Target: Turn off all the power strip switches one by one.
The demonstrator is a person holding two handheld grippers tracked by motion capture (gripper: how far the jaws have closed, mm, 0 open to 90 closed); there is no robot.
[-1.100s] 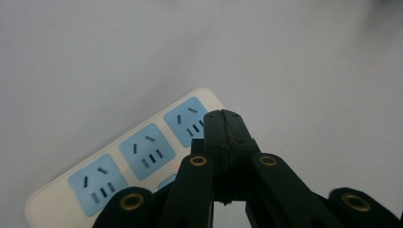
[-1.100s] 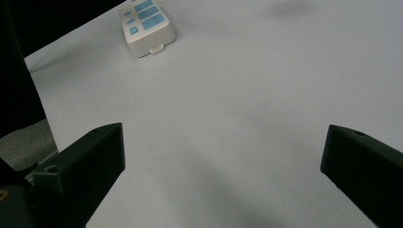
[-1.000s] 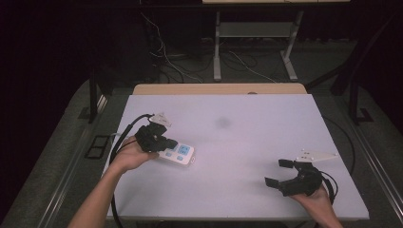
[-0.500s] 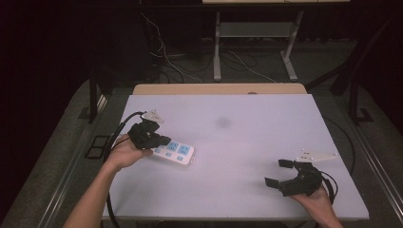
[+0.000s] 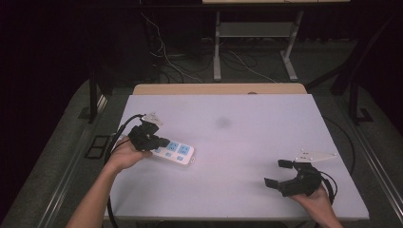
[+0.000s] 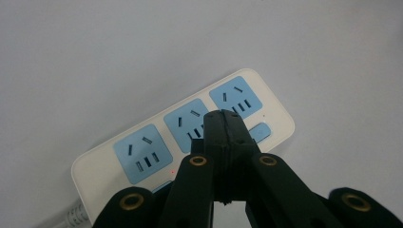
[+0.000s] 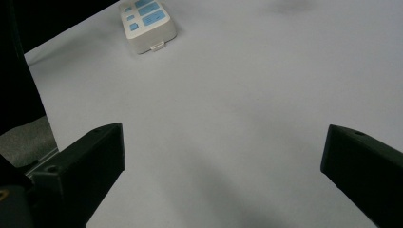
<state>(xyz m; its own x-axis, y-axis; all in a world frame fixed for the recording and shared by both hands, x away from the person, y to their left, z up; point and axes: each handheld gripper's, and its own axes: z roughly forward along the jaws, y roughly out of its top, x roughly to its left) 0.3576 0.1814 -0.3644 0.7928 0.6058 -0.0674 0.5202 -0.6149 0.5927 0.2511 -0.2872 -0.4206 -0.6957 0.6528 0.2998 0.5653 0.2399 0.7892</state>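
Observation:
A white power strip [image 5: 176,153] with three blue sockets lies flat on the left part of the white table [image 5: 247,114]. My left gripper [image 5: 163,141] is shut, with nothing between its jaws. It hovers over the strip's left end. In the left gripper view the joined jaw tips [image 6: 227,124] point down at the power strip [image 6: 142,153], close to the middle socket and the small blue button; whether they touch it I cannot tell. My right gripper [image 5: 276,174] rests open near the table's front right. In the right gripper view its jaws [image 7: 223,142] stand wide apart over bare table, with the strip [image 7: 147,21] far off.
The strip's cable runs off the table's left edge beside the person's left forearm. Behind the table stand a metal frame leg [image 5: 217,47] and loose cables [image 5: 166,57] on the floor. A faint dark smudge [image 5: 222,122] marks the tabletop's middle.
My left gripper has edged slightly to the left over the power strip's end. The strip and the right gripper have stayed where they were.

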